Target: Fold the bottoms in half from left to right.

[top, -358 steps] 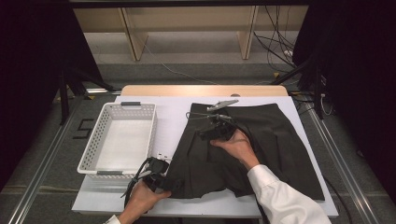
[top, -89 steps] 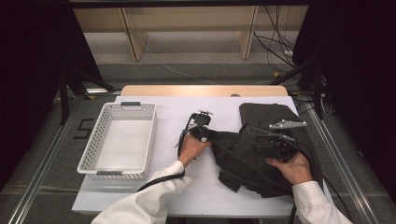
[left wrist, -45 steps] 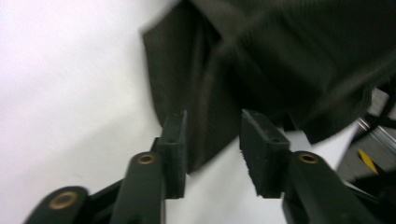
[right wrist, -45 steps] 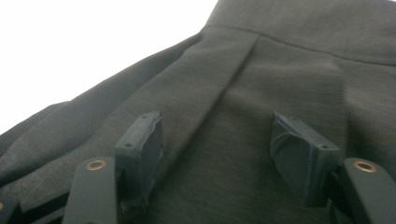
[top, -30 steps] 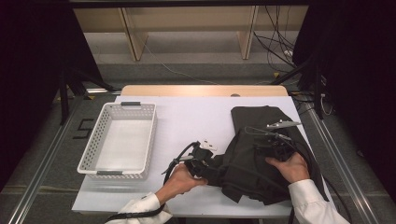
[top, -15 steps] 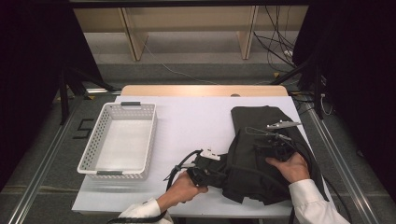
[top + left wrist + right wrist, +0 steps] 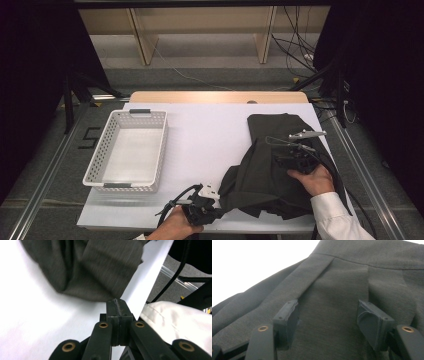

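Observation:
A dark grey pleated garment lies bunched on the right half of the white table. My left gripper is at the near edge, pointing right at the garment's lower left corner. In the left gripper view its jaws are pressed together, and the garment's edge comes down to a point right at my left gripper's tips, so it looks pinched there. My right gripper rests on top of the garment. Its pads stand wide apart on the flat fabric, gripping nothing.
A white perforated basket stands empty on the table's left side. A white sleeve is close beside my left gripper. The table's near edge runs just under the left hand. Cables trail on the floor at the far right.
My left hand has drawn back toward the table's near edge, staying at the garment's lower left corner. The right hand and gripper have kept still on the garment.

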Demonstrator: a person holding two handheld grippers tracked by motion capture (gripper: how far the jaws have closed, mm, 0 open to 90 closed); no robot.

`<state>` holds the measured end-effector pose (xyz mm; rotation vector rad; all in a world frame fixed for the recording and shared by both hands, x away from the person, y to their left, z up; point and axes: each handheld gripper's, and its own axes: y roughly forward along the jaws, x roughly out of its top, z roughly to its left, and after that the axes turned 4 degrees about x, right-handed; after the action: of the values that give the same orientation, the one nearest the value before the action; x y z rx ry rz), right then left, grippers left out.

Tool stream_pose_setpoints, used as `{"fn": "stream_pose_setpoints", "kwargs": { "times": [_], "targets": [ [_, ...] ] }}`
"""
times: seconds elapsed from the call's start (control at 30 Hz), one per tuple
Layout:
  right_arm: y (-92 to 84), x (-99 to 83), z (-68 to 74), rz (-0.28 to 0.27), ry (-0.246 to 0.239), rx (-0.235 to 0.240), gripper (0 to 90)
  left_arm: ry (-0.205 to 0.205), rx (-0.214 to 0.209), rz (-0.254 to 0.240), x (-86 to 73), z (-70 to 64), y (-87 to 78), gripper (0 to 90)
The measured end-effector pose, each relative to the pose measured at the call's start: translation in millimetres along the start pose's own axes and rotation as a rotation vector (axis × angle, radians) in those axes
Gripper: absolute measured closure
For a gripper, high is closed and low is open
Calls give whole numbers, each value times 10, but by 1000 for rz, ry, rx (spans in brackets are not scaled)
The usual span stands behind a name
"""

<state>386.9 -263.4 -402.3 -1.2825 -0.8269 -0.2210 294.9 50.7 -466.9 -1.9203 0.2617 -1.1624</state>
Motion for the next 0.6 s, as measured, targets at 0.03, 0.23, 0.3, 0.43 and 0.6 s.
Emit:
{"fn": "stream_pose_setpoints", "kwargs": {
  "times": [0.03, 0.23, 0.3, 0.43, 0.6],
  "targets": [
    [-2, -4, -11, -2, 0, 1, 355, -12, 12, -12, 24, 32, -36, 885],
    [-48, -16, -54, -13, 10, -6, 354, -44, 55, -147, 292, 141, -225, 645],
    [-51, -16, -56, -11, 13, -9, 352, -24, 34, -147, 372, 107, -150, 548],
    [-39, -25, -52, -8, 10, -6, 352, 7, 12, -106, 478, 14, 89, 437],
    [-29, -30, -53, -2, 8, 0, 352, 69, 25, -72, 501, -120, 246, 770]
  ]
}}
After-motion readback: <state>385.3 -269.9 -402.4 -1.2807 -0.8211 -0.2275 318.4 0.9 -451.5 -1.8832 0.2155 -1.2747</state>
